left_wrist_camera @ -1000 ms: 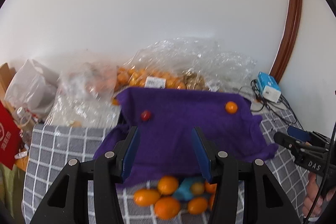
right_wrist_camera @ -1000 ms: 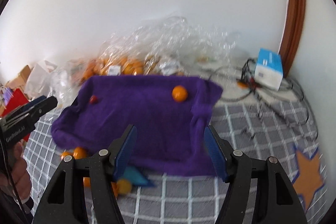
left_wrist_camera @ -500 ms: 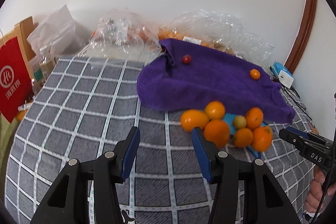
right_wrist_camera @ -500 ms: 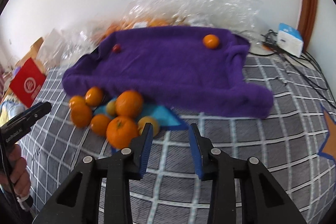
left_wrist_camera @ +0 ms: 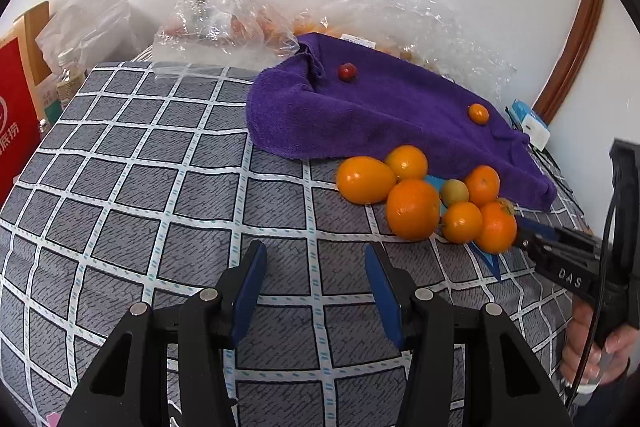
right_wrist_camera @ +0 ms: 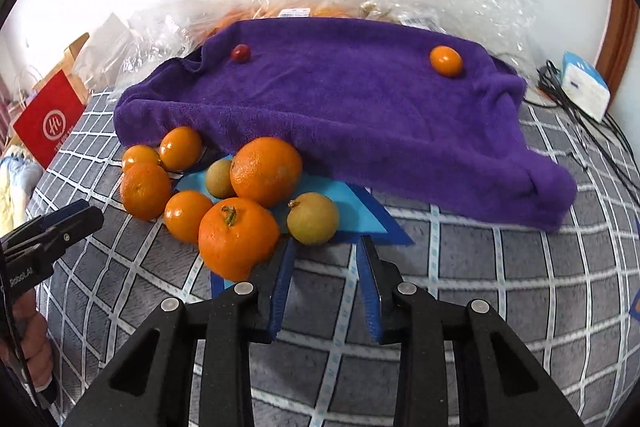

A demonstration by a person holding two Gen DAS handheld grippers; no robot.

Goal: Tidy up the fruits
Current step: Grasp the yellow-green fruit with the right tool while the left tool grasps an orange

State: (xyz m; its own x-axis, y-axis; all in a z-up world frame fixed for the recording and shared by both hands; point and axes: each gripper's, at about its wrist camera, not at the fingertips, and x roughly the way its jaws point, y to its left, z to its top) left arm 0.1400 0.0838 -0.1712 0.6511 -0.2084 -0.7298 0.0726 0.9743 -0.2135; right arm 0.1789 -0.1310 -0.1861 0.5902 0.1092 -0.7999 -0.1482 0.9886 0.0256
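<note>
Left gripper [left_wrist_camera: 312, 287]: jaws part open, nothing btwn them; came down from over the purple towel [left_wrist_camera: 384, 115] to hover low over bare grey checked cloth [left_wrist_camera: 160, 195], left of the fruit.
Right gripper [right_wrist_camera: 326, 279]: jaws narrowed from wide a sec ago to a small gap, empty; tips just short of the greenish-yellow fruit [right_wrist_camera: 313, 218] and beside the stemmed orange [right_wrist_camera: 238, 237], touching neither that can be seen.
Fruit pile [left_wrist_camera: 424, 195]: oranges + small greenish ones bunched on a blue sheet [right_wrist_camera: 352, 211] at the towel's near edge, same spot as before.
On towel: cherry tomato [right_wrist_camera: 240, 53] far left, small orange [right_wrist_camera: 446, 61] far right, well apart.
Change: both grippers dropped in close; pile now fills the right view.
Meaning: prob. lining up a first pick; no fruit sorted yet.
Surface: looks like a tabletop or bed, can't tell.
</note>
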